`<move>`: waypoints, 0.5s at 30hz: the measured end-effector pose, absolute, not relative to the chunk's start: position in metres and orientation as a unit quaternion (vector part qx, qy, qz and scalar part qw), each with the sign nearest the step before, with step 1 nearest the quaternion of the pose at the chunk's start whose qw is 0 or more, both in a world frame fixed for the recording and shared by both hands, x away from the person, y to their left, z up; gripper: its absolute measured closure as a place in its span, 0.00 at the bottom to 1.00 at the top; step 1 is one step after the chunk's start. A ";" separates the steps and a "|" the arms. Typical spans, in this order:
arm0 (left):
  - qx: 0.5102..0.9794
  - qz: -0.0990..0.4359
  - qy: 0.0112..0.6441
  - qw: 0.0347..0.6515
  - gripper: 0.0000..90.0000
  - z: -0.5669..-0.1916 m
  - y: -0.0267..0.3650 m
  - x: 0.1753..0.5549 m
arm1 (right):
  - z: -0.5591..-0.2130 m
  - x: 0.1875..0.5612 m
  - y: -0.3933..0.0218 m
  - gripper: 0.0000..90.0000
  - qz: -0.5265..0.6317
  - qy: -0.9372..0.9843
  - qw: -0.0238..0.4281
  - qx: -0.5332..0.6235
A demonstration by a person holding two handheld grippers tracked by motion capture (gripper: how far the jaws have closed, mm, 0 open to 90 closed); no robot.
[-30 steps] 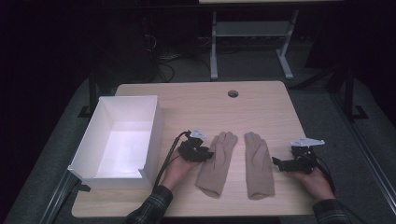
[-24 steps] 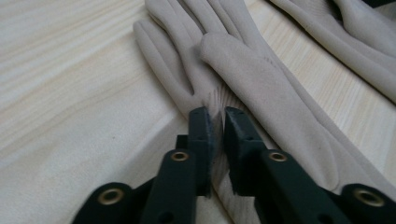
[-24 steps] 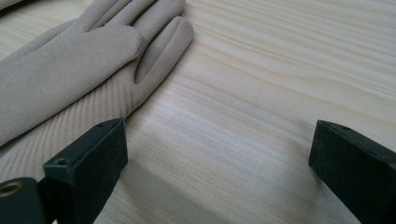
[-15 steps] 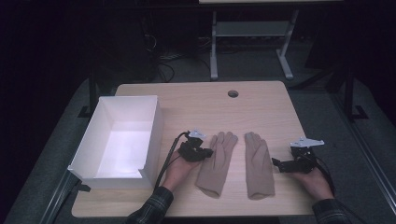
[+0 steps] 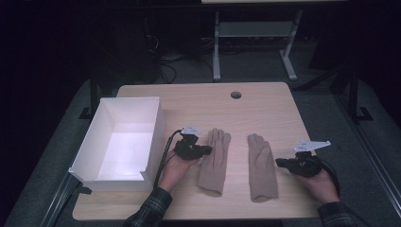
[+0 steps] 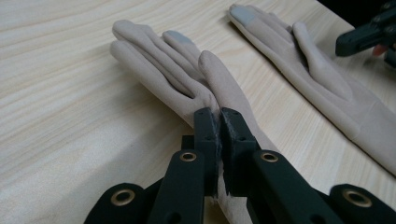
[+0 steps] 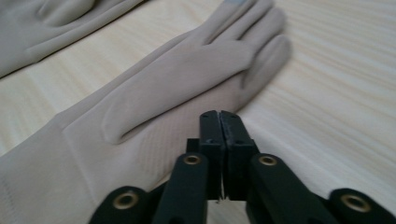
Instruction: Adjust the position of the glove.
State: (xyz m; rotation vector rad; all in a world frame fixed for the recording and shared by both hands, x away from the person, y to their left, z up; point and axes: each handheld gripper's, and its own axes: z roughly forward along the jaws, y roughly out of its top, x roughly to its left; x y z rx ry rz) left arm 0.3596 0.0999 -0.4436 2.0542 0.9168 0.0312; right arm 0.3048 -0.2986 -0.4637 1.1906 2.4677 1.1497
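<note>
Two soft beige fabric gloves lie flat, side by side but apart, on the pale wood-grain table [image 5: 265,106], fingers pointing away from the person. The left beige glove [image 5: 213,161] has a fold of its edge pinched between the clenched black jaws of the left gripper [image 5: 206,150]; in the left gripper view the cloth [image 6: 187,79] rises into the pinch, and grey patches mark two fingertips. The right beige glove [image 5: 262,165] rests smooth and untouched; the right gripper [image 5: 280,162] sits just beside it, jaws pressed together on nothing. One white rectangular open box [image 5: 153,125] stands at the table's left edge. One round hole [image 5: 236,95] pierces the tabletop farther back.
</note>
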 end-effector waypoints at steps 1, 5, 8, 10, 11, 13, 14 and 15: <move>0.824 0.013 0.368 0.431 0.95 -0.443 0.101 0.360 | -0.464 0.305 -0.297 1.00 0.385 0.829 0.083 0.398; 0.822 0.010 0.371 0.433 0.95 -0.443 0.102 0.360 | -0.467 0.306 -0.289 1.00 0.378 0.836 0.075 0.390; 0.819 0.007 0.373 0.436 0.95 -0.442 0.102 0.360 | -0.468 0.307 -0.284 1.00 0.373 0.840 0.072 0.388; 0.819 0.005 0.371 0.437 0.95 -0.441 0.102 0.360 | -0.468 0.308 -0.281 1.00 0.376 0.841 0.072 0.381; 0.819 0.004 0.372 0.438 0.95 -0.441 0.102 0.359 | -0.468 0.308 -0.279 1.00 0.378 0.841 0.071 0.379; 0.817 0.002 0.372 0.440 0.95 -0.440 0.101 0.359 | -0.468 0.309 -0.273 1.00 0.379 0.843 0.066 0.376; 0.817 0.001 0.372 0.441 0.95 -0.440 0.101 0.359 | -0.468 0.309 -0.271 1.00 0.381 0.844 0.064 0.372; 0.817 0.000 0.369 0.442 0.95 -0.439 0.100 0.359 | -0.468 0.309 -0.268 1.00 0.381 0.845 0.062 0.370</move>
